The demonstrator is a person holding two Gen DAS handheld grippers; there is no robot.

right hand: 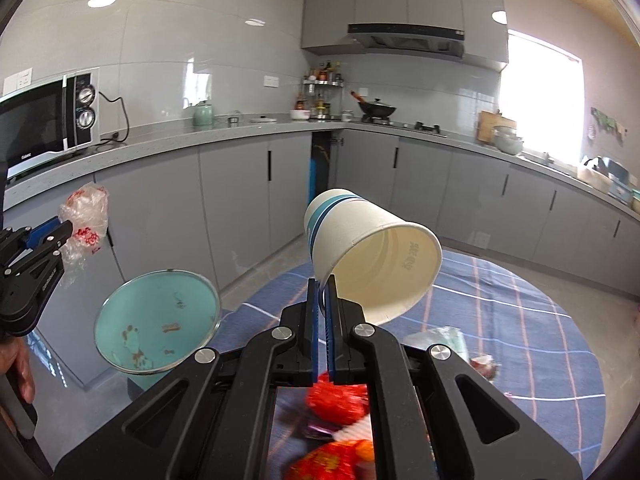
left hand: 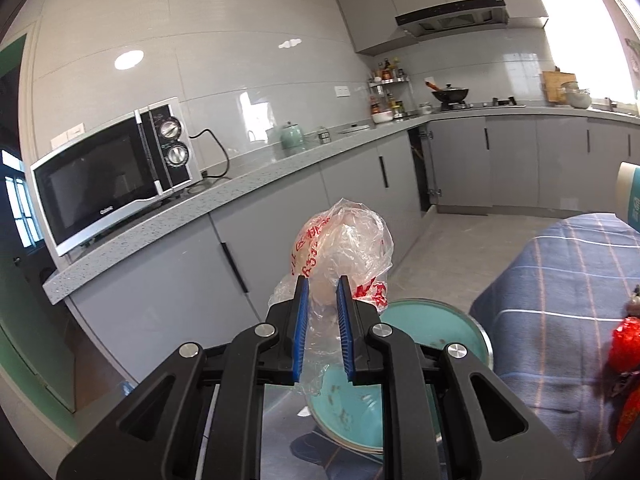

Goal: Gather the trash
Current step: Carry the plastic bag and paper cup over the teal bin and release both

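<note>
The left gripper [left hand: 322, 296] squeezes a crumpled clear plastic bag [left hand: 340, 248]; the right gripper [right hand: 322, 300] pinches a white paper cup [right hand: 372, 252] (by its rim). Next, drop both into the round teal bin [right hand: 120, 320] below.

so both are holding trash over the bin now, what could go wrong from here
1. The right hand-held gripper pinches the paper cup only by its thin rim; it may slip or crumple.
2. The plastic bag in the left hand-held gripper hangs loose and may cling to the pads.
3. The bin sits off the table's edge, so drops may miss.
</note>
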